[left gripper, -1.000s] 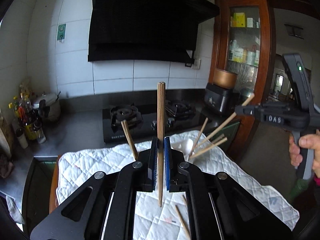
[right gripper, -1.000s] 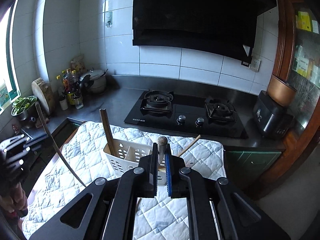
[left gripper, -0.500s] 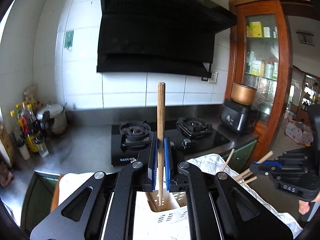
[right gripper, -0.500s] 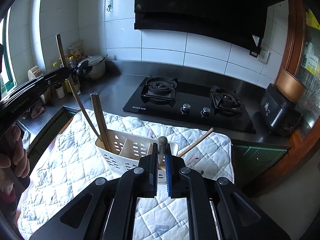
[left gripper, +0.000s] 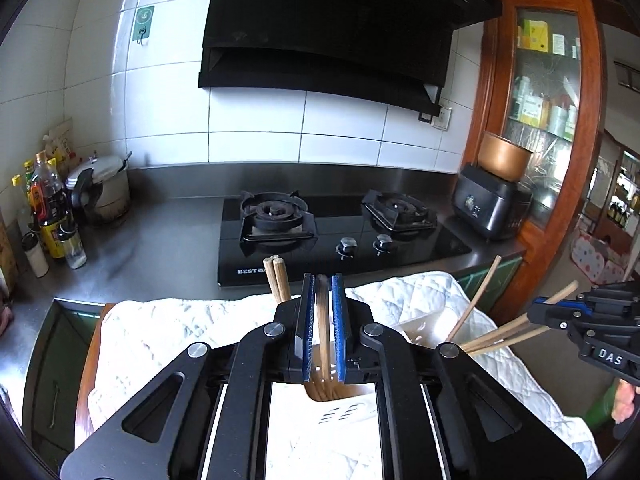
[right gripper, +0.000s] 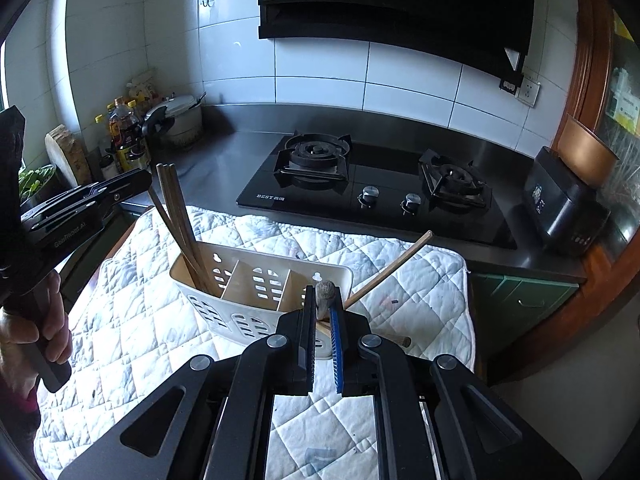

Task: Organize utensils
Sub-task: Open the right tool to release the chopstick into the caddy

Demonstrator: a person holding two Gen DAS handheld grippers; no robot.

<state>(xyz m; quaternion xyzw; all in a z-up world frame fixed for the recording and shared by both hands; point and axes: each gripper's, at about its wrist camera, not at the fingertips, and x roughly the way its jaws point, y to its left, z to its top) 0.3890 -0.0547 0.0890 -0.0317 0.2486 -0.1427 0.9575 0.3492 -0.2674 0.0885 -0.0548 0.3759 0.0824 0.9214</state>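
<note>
Quilted cloth (right gripper: 132, 320) bears a slotted white caddy (right gripper: 256, 280) (both jaws clamped on brown chopsticks (left gripper: 322, 320)).

my left gripper (left gripper: 323, 292) matte black linkage arms, silver pivot screws, blue ribbed pads, my right gripper (right gripper: 322, 300) same build, white "DAS" lettering on its side at right edge of left view, faint grey lettering on left one's arm, dark red sleeve lower left

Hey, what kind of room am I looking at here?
A home kitchen, most likely: a two-burner gas hob under a black range hood, with oil and sauce bottles on the steel counter.
</note>
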